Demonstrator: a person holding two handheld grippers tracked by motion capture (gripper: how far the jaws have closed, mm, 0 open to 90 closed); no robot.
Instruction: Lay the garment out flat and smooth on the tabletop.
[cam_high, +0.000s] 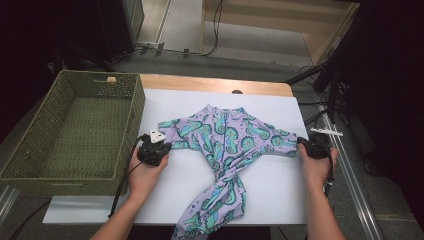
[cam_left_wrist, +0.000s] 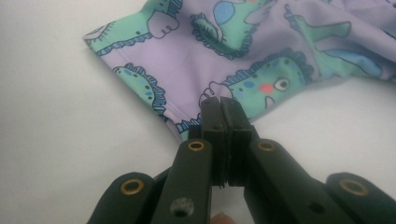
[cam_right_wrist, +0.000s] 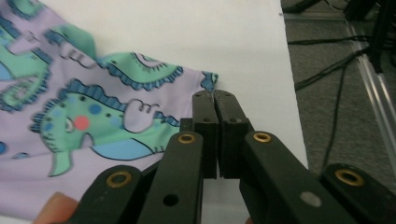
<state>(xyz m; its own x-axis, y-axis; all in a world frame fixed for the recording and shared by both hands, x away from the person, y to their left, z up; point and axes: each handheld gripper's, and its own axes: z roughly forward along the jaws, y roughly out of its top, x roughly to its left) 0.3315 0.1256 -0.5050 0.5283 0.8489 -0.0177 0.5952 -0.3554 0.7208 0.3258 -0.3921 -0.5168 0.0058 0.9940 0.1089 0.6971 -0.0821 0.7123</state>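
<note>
you are pinching each cuff of the seahorse-print swimsuit (cam_high: 227, 137) in the left gripper (cam_high: 159, 148) and right gripper (cam_high: 304, 145), spreading its sleeves flat on the white board (cam_high: 270, 190) beside the wicker basket (cam_high: 75, 135), likely for folding.

The left matte-black two-jaw gripper (cam_left_wrist: 222, 105) has flat rectangular pads on angled links pinned with brass-ringed rivets; a grey three-cornered plate (cam_high: 156, 135) tops it and a thin black cable (cam_high: 120, 187) trails from it; the right matte-black two-jaw gripper (cam_right_wrist: 214, 95) is built alike; the forearms are bare, sleeveless.
</note>
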